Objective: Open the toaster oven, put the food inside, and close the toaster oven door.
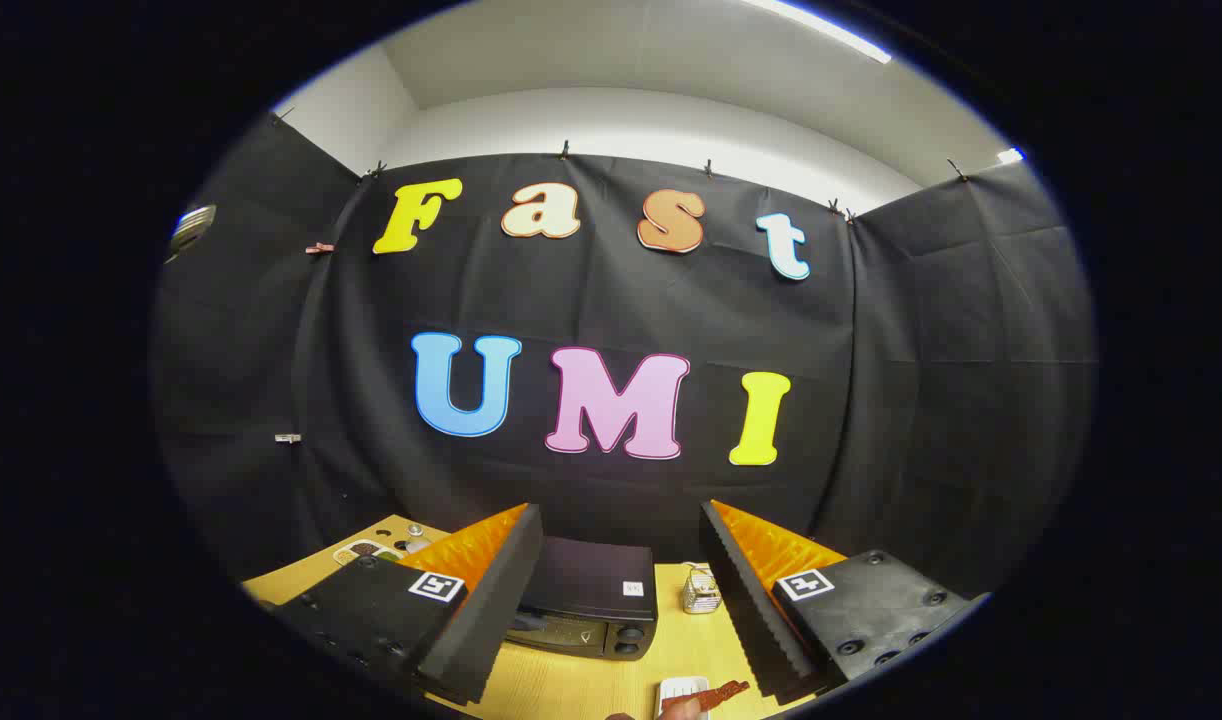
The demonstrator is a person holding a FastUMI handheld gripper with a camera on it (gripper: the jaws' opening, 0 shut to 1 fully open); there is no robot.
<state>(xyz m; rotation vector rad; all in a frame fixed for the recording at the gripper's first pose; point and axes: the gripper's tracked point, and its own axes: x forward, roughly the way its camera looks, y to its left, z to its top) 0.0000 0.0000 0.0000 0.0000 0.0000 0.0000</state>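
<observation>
My claw [621,600] hangs high above the wooden table [571,690] with its fingers spread wide apart, gripping nothing. The toaster oven [589,608] sits below, between my fingers, its door shut and its knobs facing me. Just right of the toaster oven stands a small wire-like object [702,590]. Nearer to me than the toaster oven, a white plate [679,691] carries the reddish-brown food [716,694], and a hand [677,709] touches that plate.
</observation>
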